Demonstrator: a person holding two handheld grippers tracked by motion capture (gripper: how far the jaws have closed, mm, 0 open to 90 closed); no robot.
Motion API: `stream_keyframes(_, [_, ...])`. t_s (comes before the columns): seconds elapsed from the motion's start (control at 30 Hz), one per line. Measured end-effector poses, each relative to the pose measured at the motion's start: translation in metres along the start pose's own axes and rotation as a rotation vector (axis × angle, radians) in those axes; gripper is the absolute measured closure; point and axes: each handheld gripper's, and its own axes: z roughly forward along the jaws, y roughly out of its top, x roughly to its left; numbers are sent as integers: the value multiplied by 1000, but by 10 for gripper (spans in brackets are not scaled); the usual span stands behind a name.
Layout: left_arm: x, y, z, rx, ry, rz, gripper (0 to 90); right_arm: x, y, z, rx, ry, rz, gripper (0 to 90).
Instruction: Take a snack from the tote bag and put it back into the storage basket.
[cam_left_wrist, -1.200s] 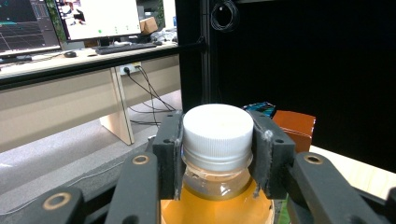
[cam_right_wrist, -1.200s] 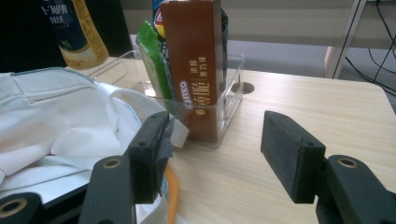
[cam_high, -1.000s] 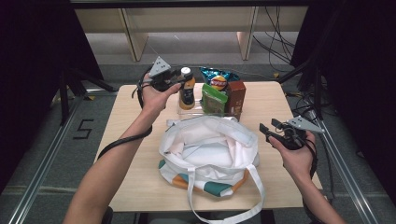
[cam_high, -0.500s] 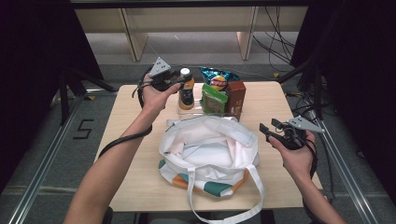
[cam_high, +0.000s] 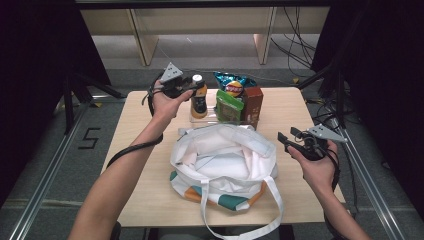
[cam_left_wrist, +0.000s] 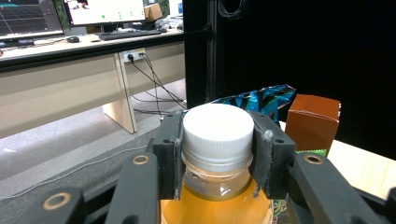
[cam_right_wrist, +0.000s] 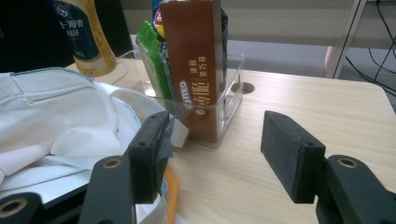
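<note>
A bottle of orange drink (cam_high: 199, 98) with a white cap (cam_left_wrist: 217, 131) stands in a clear plastic bin (cam_high: 222, 120) at the table's back. My left gripper (cam_left_wrist: 217, 147) is shut on the bottle's cap, its pads (cam_left_wrist: 171, 151) pressed to both sides. In the bin also stand a blue chip bag (cam_high: 232, 86), a green packet (cam_high: 228, 106) and a brown carton (cam_right_wrist: 194, 60). A white tote bag (cam_high: 220, 159) lies open in the middle. My right gripper (cam_right_wrist: 215, 151) hovers open beside the bag's right side, with nothing between its jaws.
The wooden table (cam_high: 135, 145) has bare room left of the bag. The bag's straps (cam_high: 235, 220) hang over the front edge. Black frames and cables (cam_high: 330, 100) stand at the right, and a desk with screens (cam_left_wrist: 70, 18) lies beyond.
</note>
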Motion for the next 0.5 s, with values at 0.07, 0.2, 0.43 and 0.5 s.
stream_keyframes(0.07, [1,0,0,2,0,5,587,-1,0,0,-3,0,-8,431])
stream_keyframes(0.2, [2,-2,2,9,1,7,588,-1,0,0,-6,1,-8,431])
stream_keyframes(0.43, [5,-6,4,18,10,-2,587,0,0,0,1,1,-1,430])
stream_keyframes(0.5, [6,-7,5,20,13,-5,587,0,0,0,6,1,4,431])
